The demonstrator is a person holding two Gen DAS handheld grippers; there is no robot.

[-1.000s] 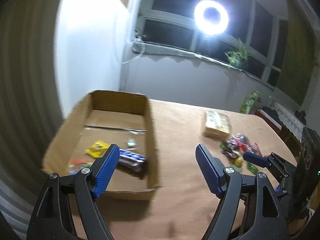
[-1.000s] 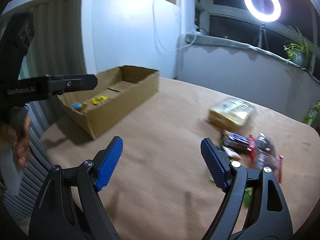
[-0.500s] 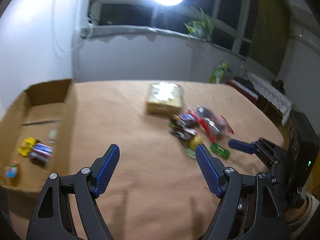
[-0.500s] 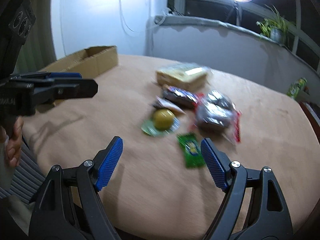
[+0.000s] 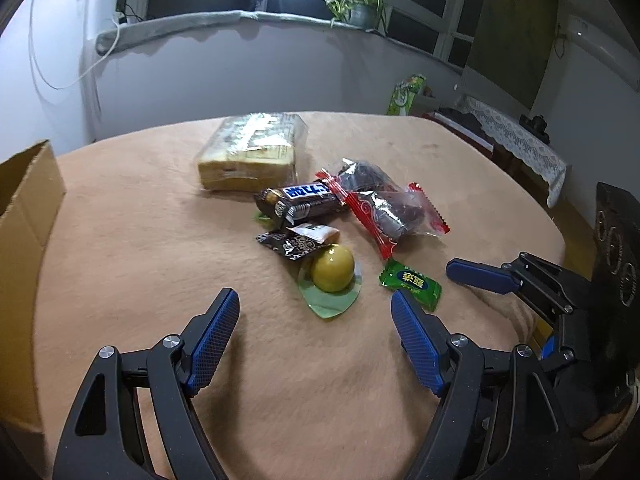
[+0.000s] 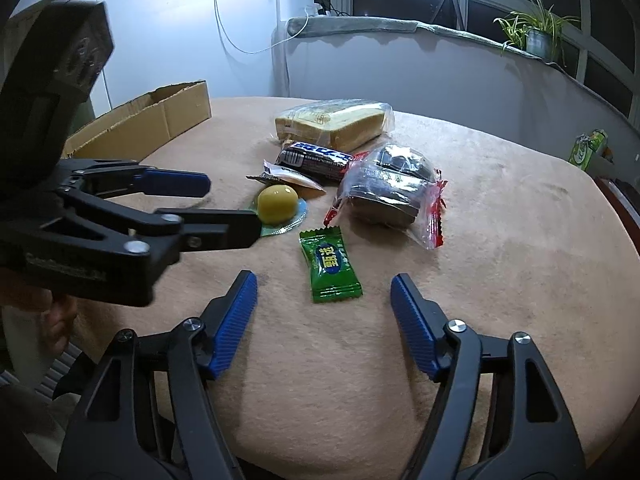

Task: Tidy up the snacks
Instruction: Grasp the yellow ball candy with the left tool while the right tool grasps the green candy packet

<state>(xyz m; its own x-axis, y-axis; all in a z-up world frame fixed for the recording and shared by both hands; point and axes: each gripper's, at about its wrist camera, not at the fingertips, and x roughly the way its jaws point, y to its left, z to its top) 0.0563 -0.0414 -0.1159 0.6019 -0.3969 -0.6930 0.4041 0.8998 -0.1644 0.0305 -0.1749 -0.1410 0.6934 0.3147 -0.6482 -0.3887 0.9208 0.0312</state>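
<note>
Snacks (image 5: 320,216) heaped mid-table on the tan cloth (image 5: 140,240); I hold both grippers wide apart, empty, above the cloth just short of the pile.

Left gripper (image 5: 315,314) faces the yellow ball sweet (image 5: 333,273); right gripper (image 6: 323,294) straddles the green candy (image 6: 330,266). Cardboard box (image 5: 24,216) is cut off at the left view's edge, so its contents are hidden. Small dark wrappers (image 5: 294,242) under the chocolate bar (image 5: 300,200) are hard to make out. Versus 1.0 s ago: both views have swung off the box onto the pile; blur gone.
</note>
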